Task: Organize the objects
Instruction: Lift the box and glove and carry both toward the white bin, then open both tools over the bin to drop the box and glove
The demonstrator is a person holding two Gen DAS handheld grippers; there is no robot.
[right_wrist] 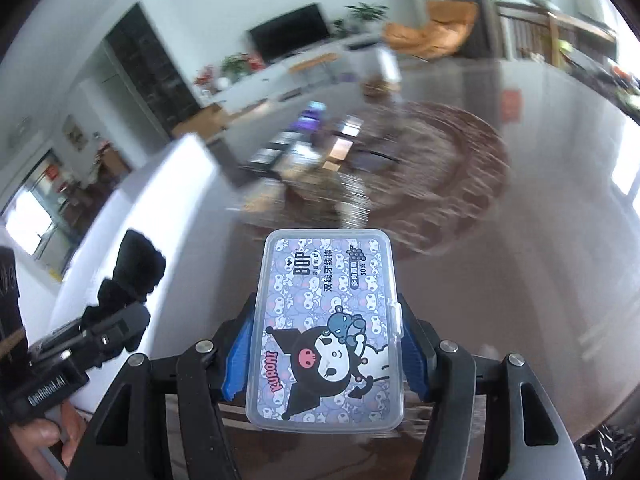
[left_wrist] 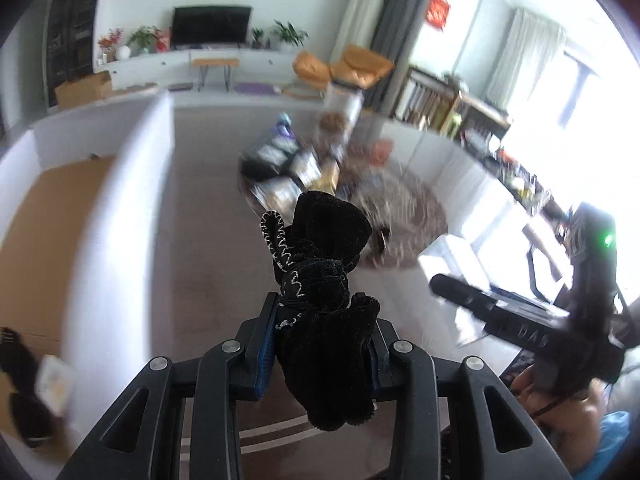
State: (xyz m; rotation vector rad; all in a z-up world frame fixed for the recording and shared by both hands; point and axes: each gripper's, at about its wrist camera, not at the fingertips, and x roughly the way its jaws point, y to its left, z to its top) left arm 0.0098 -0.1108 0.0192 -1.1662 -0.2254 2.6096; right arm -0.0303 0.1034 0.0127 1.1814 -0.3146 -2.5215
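My left gripper is shut on a black plush toy with white stitching, held up in the air above the floor. The toy also shows at the left of the right wrist view. My right gripper is shut on a clear plastic Kuromi floss-pick box with a purple printed lid, also held in the air. The right gripper also shows at the right of the left wrist view. Both views are blurred by motion.
A low table piled with several small boxes and packets stands ahead. A white-walled cardboard box is at the left. A TV unit, orange chair and shelves line the far side.
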